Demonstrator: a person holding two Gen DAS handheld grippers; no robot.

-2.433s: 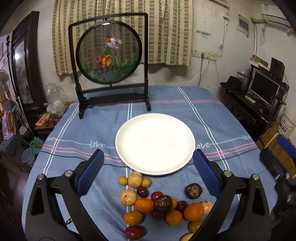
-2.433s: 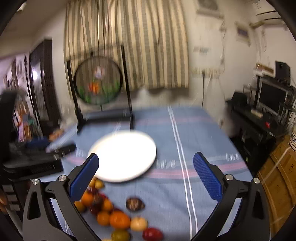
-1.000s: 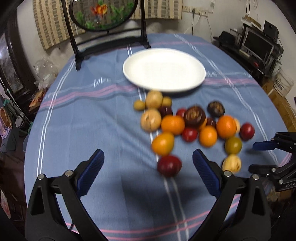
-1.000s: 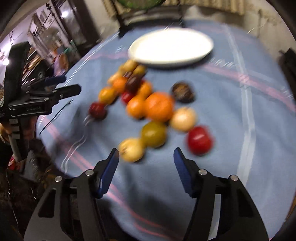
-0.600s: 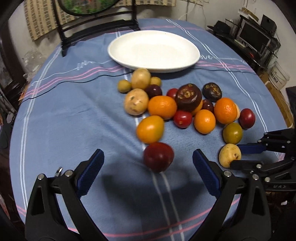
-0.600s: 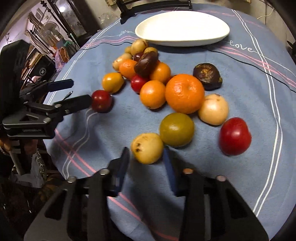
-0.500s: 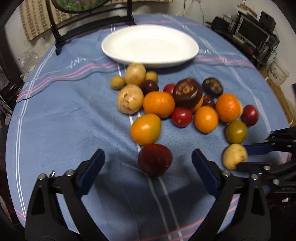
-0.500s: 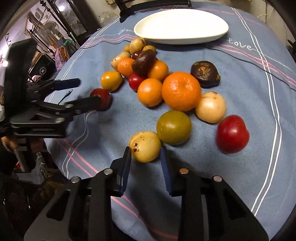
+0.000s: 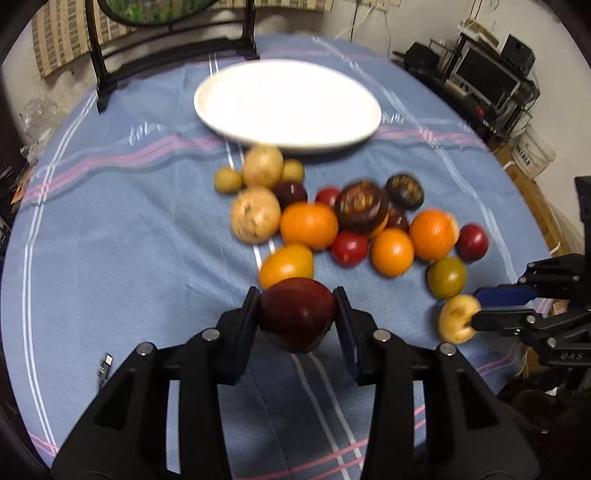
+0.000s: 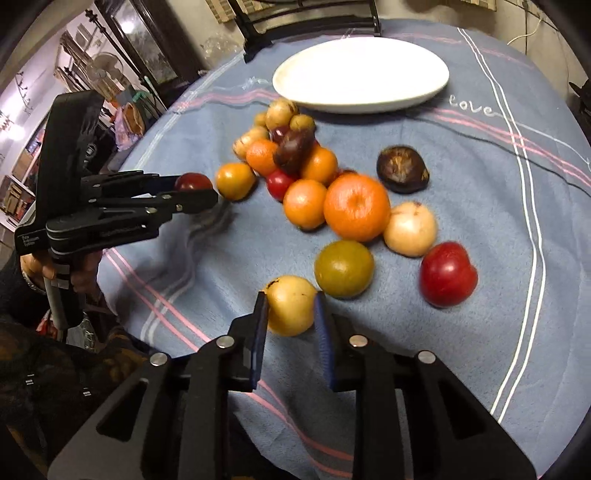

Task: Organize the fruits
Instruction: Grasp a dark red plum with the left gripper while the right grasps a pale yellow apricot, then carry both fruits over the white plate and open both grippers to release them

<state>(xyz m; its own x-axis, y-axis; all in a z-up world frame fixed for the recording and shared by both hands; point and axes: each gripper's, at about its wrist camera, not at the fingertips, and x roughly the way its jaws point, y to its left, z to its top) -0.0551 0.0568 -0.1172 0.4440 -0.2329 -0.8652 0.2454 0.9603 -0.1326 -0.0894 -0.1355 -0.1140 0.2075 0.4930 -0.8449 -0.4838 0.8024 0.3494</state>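
Observation:
My left gripper [image 9: 297, 319] is shut on a dark red apple [image 9: 295, 317] at the near edge of the fruit pile; it also shows in the right wrist view [image 10: 192, 188]. My right gripper [image 10: 290, 308] is shut on a pale yellow fruit [image 10: 290, 304], seen from the left wrist view at the right [image 9: 458, 323]. Several oranges, red and dark fruits lie in a pile [image 9: 332, 225] on the blue cloth. A white plate [image 9: 288, 99] stands empty behind the pile.
A black-framed round screen stands [image 9: 173, 33] behind the plate. A green-brown fruit [image 10: 343, 267] and a red apple [image 10: 447, 273] lie right beside my right gripper. Shelves with electronics [image 9: 491, 77] stand off the table's right side.
Both grippers came down from above the table to the near fruits and closed, the left on the dark red apple, the right on the pale yellow fruit.

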